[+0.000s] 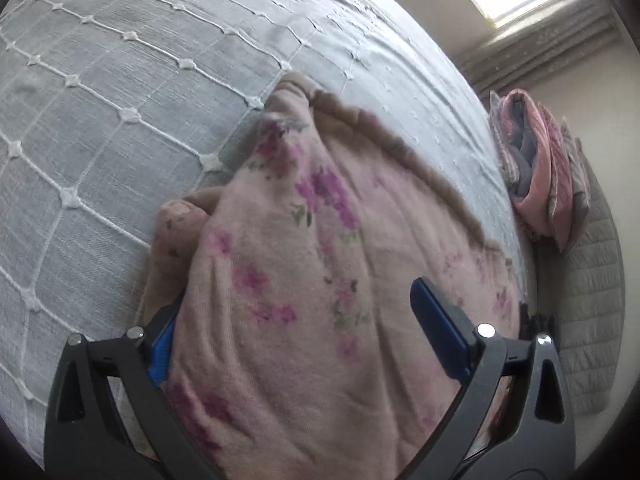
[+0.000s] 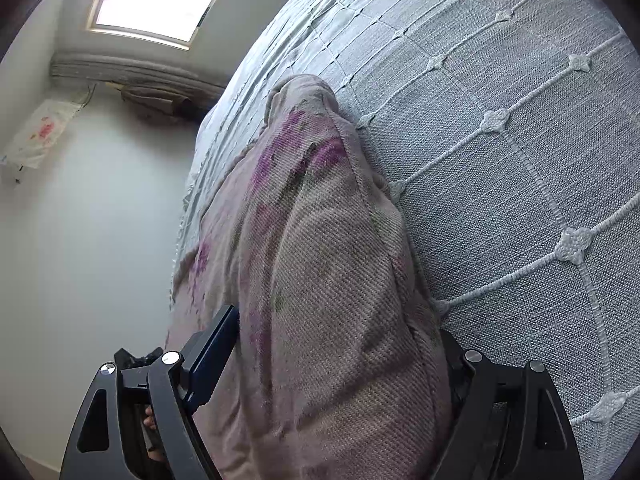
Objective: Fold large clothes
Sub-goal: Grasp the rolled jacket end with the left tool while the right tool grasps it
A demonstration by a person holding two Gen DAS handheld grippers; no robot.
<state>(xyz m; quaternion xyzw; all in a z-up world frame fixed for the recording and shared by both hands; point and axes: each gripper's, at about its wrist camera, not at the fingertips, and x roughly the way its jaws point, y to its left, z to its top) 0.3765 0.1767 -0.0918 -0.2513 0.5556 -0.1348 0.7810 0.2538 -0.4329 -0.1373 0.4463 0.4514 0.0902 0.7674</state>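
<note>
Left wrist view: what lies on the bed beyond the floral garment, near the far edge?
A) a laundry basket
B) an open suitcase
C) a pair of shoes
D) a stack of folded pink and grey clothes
D: past the pink floral garment, a stack of folded pink and grey clothes sits near the edge of the grey bedspread.
</note>
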